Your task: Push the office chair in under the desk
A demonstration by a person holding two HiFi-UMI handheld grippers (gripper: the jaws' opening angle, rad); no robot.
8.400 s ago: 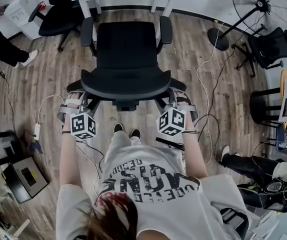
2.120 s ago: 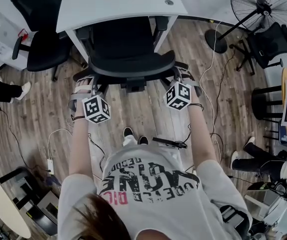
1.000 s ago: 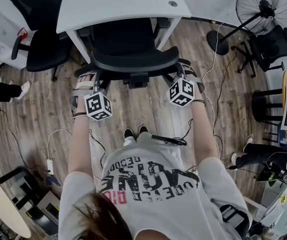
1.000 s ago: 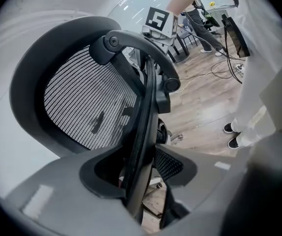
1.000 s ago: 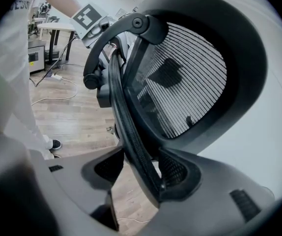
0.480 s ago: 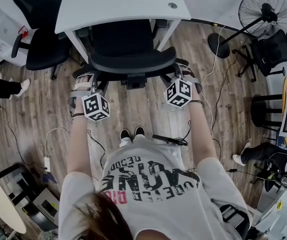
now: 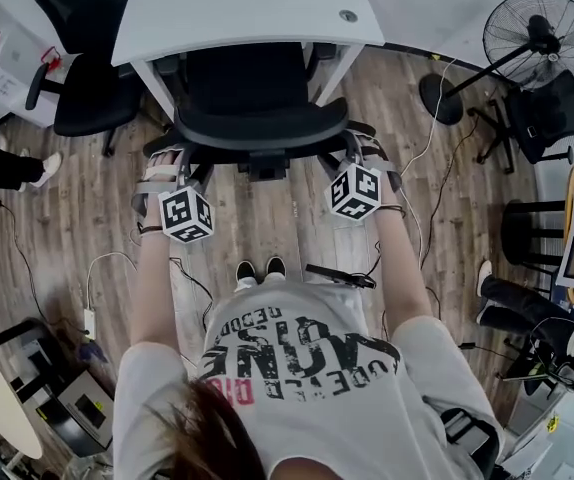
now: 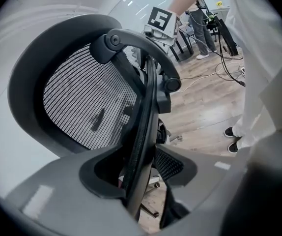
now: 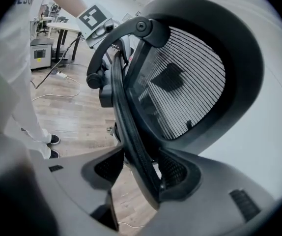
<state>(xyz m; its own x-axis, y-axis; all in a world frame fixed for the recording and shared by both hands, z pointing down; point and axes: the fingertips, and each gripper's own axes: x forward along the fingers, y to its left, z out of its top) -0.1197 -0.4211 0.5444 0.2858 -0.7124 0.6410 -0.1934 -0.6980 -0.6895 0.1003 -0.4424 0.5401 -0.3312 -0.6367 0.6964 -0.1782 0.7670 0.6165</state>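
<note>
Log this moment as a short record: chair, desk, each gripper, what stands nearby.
chair: black, mesh back; seat under the desk, backrest outside its front edge
desk: white top, white legs
left gripper: jaws closed on the backrest's left edge
right gripper: jaws closed on the backrest's right edge
floor: wood planks
nearby: fan to the right; second chair at the desk's left

Bright even light, soft shadows, heavy fisheye bending (black corners in gripper views), blurred foreground.
</note>
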